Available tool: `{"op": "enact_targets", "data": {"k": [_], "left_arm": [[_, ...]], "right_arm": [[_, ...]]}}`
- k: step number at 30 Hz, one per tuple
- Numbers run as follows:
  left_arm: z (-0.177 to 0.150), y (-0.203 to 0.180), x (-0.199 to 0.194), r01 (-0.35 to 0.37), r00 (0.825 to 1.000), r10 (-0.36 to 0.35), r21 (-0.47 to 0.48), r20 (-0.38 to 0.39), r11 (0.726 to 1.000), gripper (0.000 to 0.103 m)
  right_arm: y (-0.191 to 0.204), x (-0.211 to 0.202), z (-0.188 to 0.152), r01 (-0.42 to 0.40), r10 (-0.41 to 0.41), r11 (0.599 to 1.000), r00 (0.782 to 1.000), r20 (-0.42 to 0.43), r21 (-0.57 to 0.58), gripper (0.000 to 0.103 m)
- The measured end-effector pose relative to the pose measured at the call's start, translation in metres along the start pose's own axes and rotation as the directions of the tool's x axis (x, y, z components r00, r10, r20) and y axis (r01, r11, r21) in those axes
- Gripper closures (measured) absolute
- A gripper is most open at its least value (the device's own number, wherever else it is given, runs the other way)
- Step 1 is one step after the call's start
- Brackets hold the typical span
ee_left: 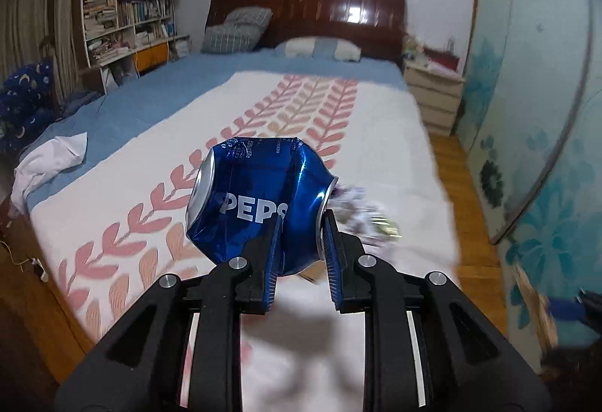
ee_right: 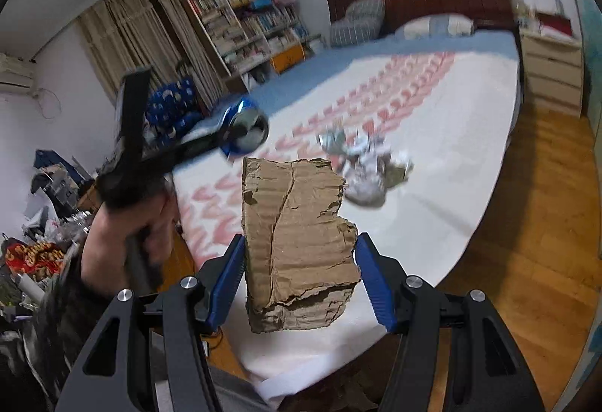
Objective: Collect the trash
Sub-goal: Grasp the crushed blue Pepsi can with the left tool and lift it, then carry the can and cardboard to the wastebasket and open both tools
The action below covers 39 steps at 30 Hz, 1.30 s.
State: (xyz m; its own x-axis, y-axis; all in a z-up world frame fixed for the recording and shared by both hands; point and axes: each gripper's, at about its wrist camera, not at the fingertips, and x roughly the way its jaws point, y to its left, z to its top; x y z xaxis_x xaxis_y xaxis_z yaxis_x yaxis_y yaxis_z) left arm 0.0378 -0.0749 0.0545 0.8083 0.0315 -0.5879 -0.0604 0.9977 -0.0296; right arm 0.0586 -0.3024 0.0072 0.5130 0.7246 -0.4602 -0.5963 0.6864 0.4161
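My left gripper [ee_left: 301,227] is shut on a crushed blue Pepsi can [ee_left: 256,201] and holds it above the bed. The same can [ee_right: 244,128] and the left gripper show at the left of the right wrist view. My right gripper [ee_right: 299,244] is shut on a torn piece of brown cardboard [ee_right: 297,242], held above the bed's near edge. Crumpled paper and wrappers [ee_right: 367,171] lie on the white bedspread; they also show behind the can in the left wrist view [ee_left: 361,212].
The bed [ee_left: 376,133] has a white spread with pink leaf pattern over a blue sheet. A white cloth [ee_left: 49,163] lies at its left. A nightstand [ee_left: 432,96], a bookshelf [ee_left: 124,5] and wooden floor [ee_right: 526,224] surround it.
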Motion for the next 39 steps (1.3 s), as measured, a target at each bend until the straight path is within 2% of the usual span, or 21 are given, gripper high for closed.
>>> {"op": "enact_targets", "data": {"k": [4,7,10,13,15,16,19,21,22,23,24,25,26,28,30,32,33,34,35,37,39], "left_arm": [[-0.006,-0.056,-0.078,0.062,0.998,-0.063,0.036,0.029,0.997,0.081],[-0.011,-0.098,-0.119,0.124,0.99,-0.128,0.066,0.053,0.99,0.081],[-0.018,-0.156,-0.16,0.236,0.968,-0.243,0.108,0.058,0.966,0.081],[-0.03,-0.226,-0.2,0.338,0.934,-0.355,0.202,0.052,0.919,0.081],[-0.045,-0.282,-0.224,0.43,0.894,-0.449,0.262,0.015,0.864,0.081],[-0.051,-0.297,-0.23,0.455,0.881,-0.472,0.277,-0.005,0.846,0.081],[-0.085,-0.363,-0.254,0.574,0.809,-0.578,0.355,-0.106,0.738,0.081],[-0.119,-0.401,-0.266,0.647,0.751,-0.631,0.403,-0.193,0.647,0.081],[-0.132,-0.411,-0.268,0.669,0.733,-0.642,0.411,-0.225,0.62,0.081],[-0.153,-0.427,-0.269,0.698,0.707,-0.648,0.42,-0.282,0.58,0.081],[-0.174,-0.441,-0.267,0.735,0.673,-0.654,0.411,-0.345,0.539,0.081],[-0.196,-0.452,-0.261,0.758,0.651,-0.649,0.393,-0.395,0.521,0.081],[-0.212,-0.459,-0.255,0.764,0.644,-0.633,0.388,-0.43,0.515,0.081],[-0.252,-0.474,-0.238,0.785,0.618,-0.593,0.374,-0.516,0.493,0.081],[-0.3,-0.492,-0.211,0.79,0.603,-0.507,0.371,-0.616,0.488,0.081],[-0.344,-0.499,-0.183,0.793,0.576,-0.419,0.356,-0.702,0.493,0.081],[-0.363,-0.501,-0.172,0.789,0.572,-0.369,0.369,-0.733,0.491,0.081],[-0.378,-0.502,-0.164,0.792,0.56,-0.331,0.374,-0.76,0.482,0.081],[-0.393,-0.504,-0.155,0.8,0.539,-0.295,0.369,-0.789,0.473,0.081],[-0.407,-0.507,-0.143,0.802,0.547,-0.251,0.413,-0.799,0.432,0.081],[-0.418,-0.512,-0.133,0.809,0.536,-0.227,0.419,-0.813,0.412,0.081]], "right_arm": [[0.009,-0.084,0.007,0.023,-0.02,0.999,0.996,0.091,-0.024,0.044],[0.009,-0.157,0.002,0.038,-0.031,0.999,0.987,0.159,-0.037,0.044],[-0.005,-0.235,-0.014,0.103,-0.098,0.995,0.972,0.211,-0.011,0.044],[-0.024,-0.323,-0.046,0.212,-0.218,0.976,0.947,0.235,0.05,0.043],[-0.035,-0.366,-0.07,0.27,-0.285,0.958,0.93,0.231,0.094,0.044],[-0.041,-0.39,-0.087,0.295,-0.317,0.947,0.922,0.222,0.126,0.044],[-0.052,-0.455,-0.143,0.392,-0.431,0.894,0.884,0.182,0.215,0.043],[-0.059,-0.488,-0.185,0.416,-0.471,0.861,0.87,0.147,0.293,0.043],[-0.062,-0.499,-0.207,0.439,-0.497,0.837,0.86,0.118,0.326,0.043],[-0.065,-0.506,-0.225,0.462,-0.52,0.816,0.85,0.089,0.347,0.043],[-0.069,-0.511,-0.249,0.496,-0.546,0.788,0.837,0.041,0.364,0.043],[-0.075,-0.514,-0.274,0.525,-0.567,0.758,0.824,-0.008,0.386,0.043],[-0.083,-0.515,-0.301,0.539,-0.574,0.73,0.817,-0.051,0.419,0.043],[-0.099,-0.513,-0.345,0.548,-0.571,0.683,0.813,-0.115,0.484,0.043],[-0.116,-0.502,-0.395,0.543,-0.539,0.632,0.821,-0.19,0.553,0.043],[-0.126,-0.481,-0.441,0.584,-0.525,0.59,0.802,-0.284,0.557,0.043],[-0.135,-0.467,-0.472,0.607,-0.508,0.553,0.789,-0.346,0.571,0.043],[-0.14,-0.46,-0.489,0.605,-0.492,0.535,0.791,-0.365,0.591,0.043],[-0.145,-0.455,-0.507,0.601,-0.48,0.512,0.792,-0.376,0.613,0.043],[-0.158,-0.442,-0.539,0.605,-0.465,0.469,0.788,-0.403,0.643,0.043],[-0.169,-0.434,-0.563,0.599,-0.441,0.433,0.792,-0.422,0.673,0.043]]}}
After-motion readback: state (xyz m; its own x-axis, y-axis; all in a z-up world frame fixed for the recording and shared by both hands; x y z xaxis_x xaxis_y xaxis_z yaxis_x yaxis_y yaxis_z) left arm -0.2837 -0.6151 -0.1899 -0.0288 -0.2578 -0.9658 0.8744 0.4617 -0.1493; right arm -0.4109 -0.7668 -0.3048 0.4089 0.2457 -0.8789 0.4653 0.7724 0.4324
